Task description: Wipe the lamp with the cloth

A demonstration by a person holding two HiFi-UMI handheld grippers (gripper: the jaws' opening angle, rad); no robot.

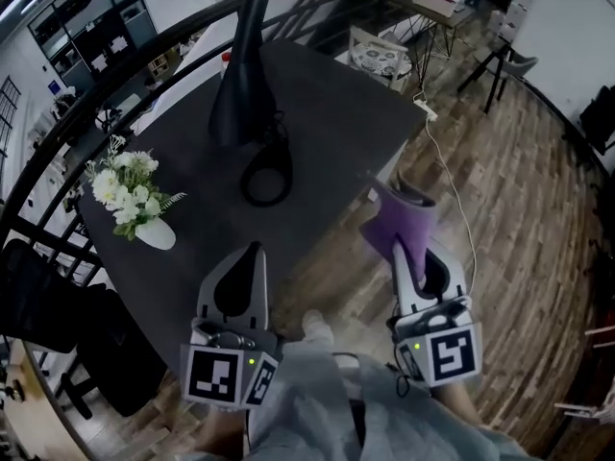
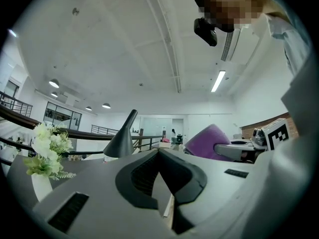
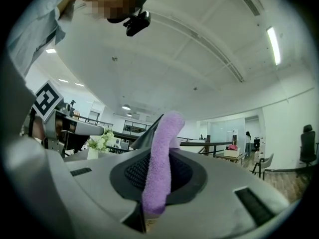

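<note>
- Here, the black desk lamp (image 1: 245, 75) stands on the far part of the dark table (image 1: 336, 123). Its cone shade points down, and its ring-shaped base (image 1: 267, 176) lies flat on the table nearer the person.
- The right gripper (image 1: 402, 250) has its fingers clamped on the purple cloth (image 1: 404, 221). In the right gripper view the cloth (image 3: 162, 158) rises as a thick folded strip from between them.
- The cloth hangs over the table's near right edge, above the wooden floor (image 1: 519, 190). It is well apart from the lamp and does not touch it.
- The left gripper (image 1: 252, 250) has its fingers pressed together with nothing between them. It is held low over the near side of the table, pointing toward the lamp base.
- A white vase of white flowers (image 1: 135, 200) sits at the table's left side, apart from the lamp.
- A white cable (image 1: 452, 181) trails across the floor to the right of the table.
</note>
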